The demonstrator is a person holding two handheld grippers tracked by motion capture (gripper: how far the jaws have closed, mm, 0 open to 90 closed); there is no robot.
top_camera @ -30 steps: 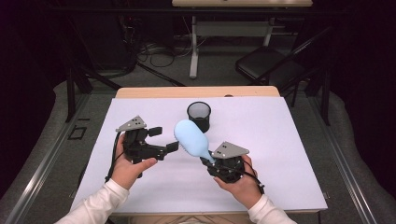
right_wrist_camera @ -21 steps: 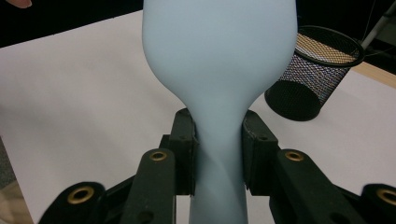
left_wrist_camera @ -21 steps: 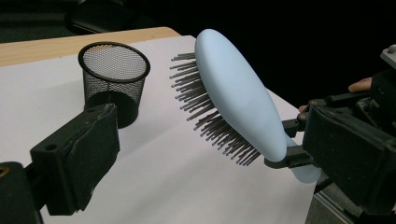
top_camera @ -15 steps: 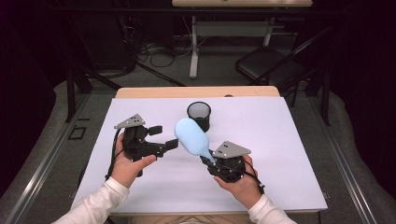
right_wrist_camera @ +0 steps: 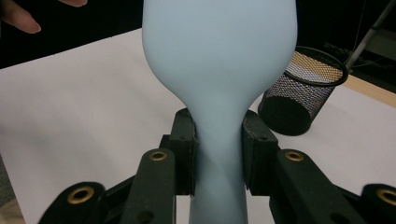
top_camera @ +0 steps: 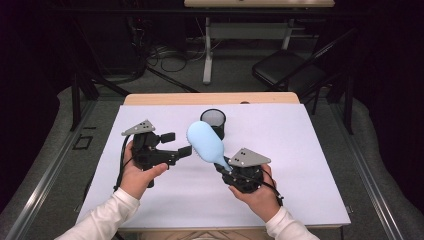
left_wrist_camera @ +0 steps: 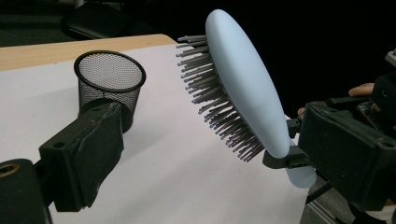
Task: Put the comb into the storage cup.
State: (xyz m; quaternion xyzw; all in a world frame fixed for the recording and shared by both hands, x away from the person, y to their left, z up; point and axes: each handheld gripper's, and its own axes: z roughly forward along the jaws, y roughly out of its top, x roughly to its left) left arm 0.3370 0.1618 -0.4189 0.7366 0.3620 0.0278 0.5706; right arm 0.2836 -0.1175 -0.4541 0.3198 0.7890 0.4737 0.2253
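A light blue hairbrush (top_camera: 205,141) hangs tilted above the white table, its grey bristles (left_wrist_camera: 219,107) facing down and left. My right gripper (top_camera: 223,167) is shut on its handle (right_wrist_camera: 218,140), both pads pressed to the narrow neck. My left gripper (top_camera: 176,143) is open to the left of the brush head. Its jaws have just been closing a little, and nothing is between the pads. In the left gripper view the brush head (left_wrist_camera: 247,88) lies just beyond its fingertips. A black mesh cup (top_camera: 213,122) stands upright behind the brush.
A white sheet (top_camera: 300,150) covers the table, with a strip of bare wood (top_camera: 210,98) at the far edge. Beyond it are a dark chair (top_camera: 290,72), desk legs and cables on the floor. The mesh cup (right_wrist_camera: 301,93) stands right of the brush in the right gripper view.
The left gripper's jaws look slightly narrower than a second ago. Both hands and the brush have kept their place.
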